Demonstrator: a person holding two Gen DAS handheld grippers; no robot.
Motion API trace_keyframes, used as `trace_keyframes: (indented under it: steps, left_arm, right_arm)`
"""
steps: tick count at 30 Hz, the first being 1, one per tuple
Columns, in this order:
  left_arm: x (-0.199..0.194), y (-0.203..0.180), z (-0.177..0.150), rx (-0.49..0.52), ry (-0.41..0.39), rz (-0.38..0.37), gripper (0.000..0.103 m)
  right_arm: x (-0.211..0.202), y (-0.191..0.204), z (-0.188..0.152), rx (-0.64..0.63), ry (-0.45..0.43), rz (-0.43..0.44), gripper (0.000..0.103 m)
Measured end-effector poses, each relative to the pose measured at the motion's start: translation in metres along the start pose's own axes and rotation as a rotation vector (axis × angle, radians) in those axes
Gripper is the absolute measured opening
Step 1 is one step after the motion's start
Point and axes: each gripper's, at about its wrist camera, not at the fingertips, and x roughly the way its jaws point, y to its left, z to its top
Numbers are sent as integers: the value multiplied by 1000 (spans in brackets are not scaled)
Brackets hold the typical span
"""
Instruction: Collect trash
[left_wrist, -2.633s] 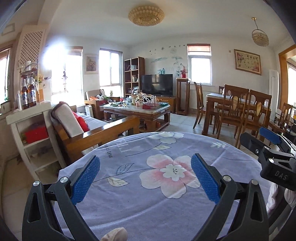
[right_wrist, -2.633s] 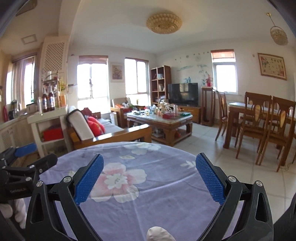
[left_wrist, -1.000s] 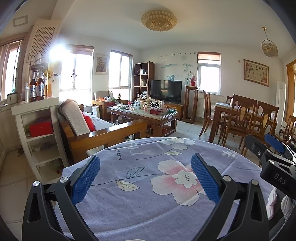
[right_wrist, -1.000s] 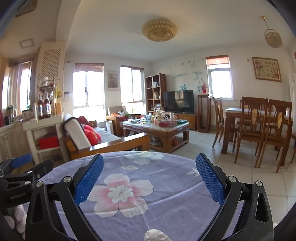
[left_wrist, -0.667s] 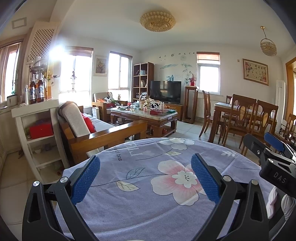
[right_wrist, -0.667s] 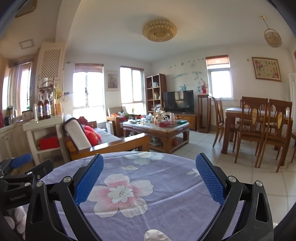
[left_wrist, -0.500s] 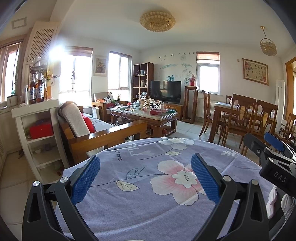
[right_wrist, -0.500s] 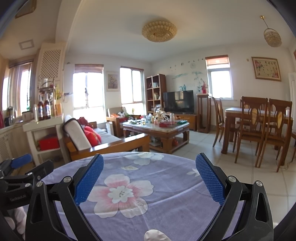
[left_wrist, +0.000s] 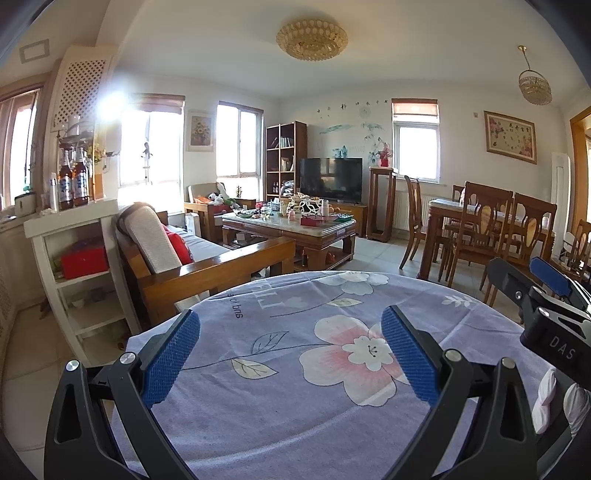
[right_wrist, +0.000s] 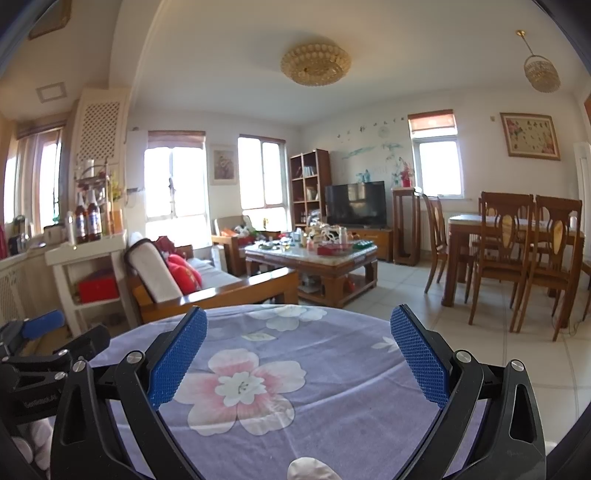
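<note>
Left wrist view: collection looks not yet begun. The left gripper (left_wrist: 291, 350) hovers over the flowered tablecloth (left_wrist: 295, 417), fingers spread wide, holding nothing. The right gripper (right_wrist: 299, 354) is likewise agape and empty. 1 white scrap (right_wrist: 308, 469) lies on the tablecloth's near edge, possibly trash.

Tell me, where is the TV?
In the left wrist view, the TV stands far back against the wall, between the wooden bookshelf on its left and the tall wooden stand.
</note>
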Motion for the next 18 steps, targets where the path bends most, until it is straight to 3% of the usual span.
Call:
trace_keyframes:
  steps: [18]
  left_arm:
    - [-5,-1,0,-9,-18,3,98]
  right_arm:
    - [-1,2,2,10,-3,-1,98]
